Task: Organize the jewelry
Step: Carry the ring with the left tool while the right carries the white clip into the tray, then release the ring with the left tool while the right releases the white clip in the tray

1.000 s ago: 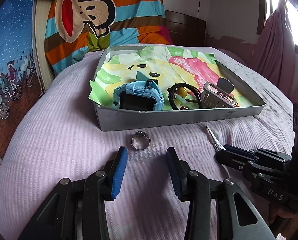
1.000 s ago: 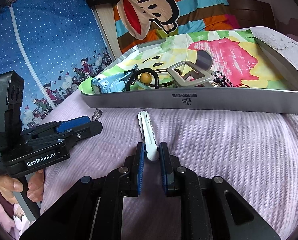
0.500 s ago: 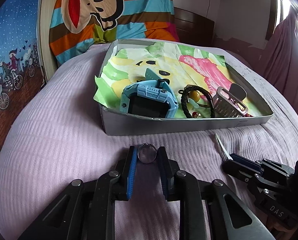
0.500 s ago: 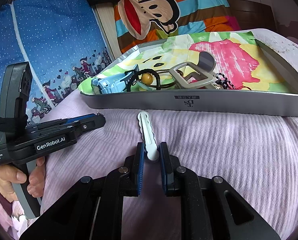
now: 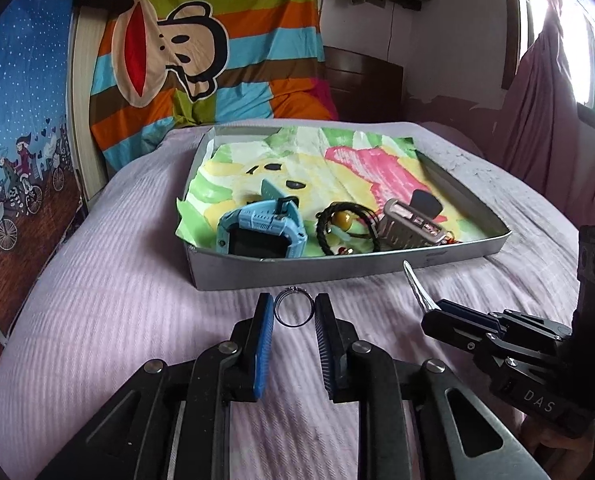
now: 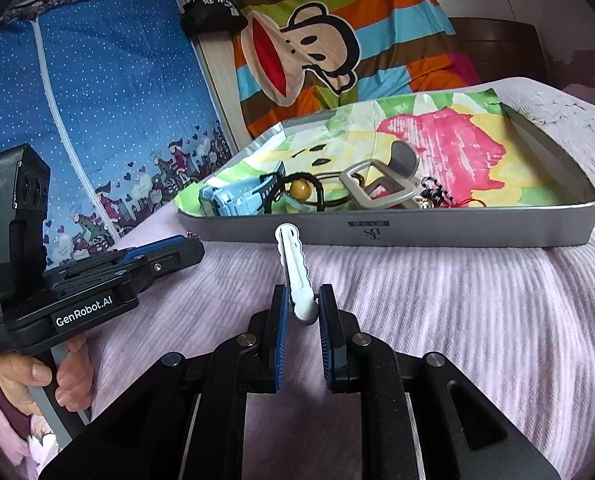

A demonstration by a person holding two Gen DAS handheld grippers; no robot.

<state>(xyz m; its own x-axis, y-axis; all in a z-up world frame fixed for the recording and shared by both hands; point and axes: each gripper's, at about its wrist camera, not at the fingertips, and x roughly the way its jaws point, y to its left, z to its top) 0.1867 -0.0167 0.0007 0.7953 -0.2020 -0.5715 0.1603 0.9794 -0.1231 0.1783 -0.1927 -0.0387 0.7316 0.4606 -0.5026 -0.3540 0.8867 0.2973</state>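
A silver ring [image 5: 294, 311] is pinched upright between the blue pads of my left gripper [image 5: 294, 305], just in front of the grey tray [image 5: 377, 266] on the lilac bedspread. My right gripper [image 6: 300, 300] is shut on the base of a white wavy hair clip [image 6: 291, 258] that points at the tray's front wall [image 6: 417, 234]. In the left wrist view the right gripper [image 5: 433, 314] and hair clip [image 5: 414, 284] sit to the right. In the tray lie a blue watch [image 5: 261, 232], a black cord bracelet [image 5: 347, 224] with a yellow bead, and a grey clip [image 5: 409, 226].
A colourful paper lining [image 5: 337, 164] covers the tray floor, and its back half holds nothing. A striped monkey-print cloth [image 5: 201, 60] hangs behind the bed. A blue printed curtain [image 6: 97, 100] is on the left. A person's hand [image 6: 37, 376] holds the left gripper's handle.
My left gripper moved forward around the ring and shut on it, then raised it. The right gripper kept its hold on the hair clip and rose slightly toward the tray.
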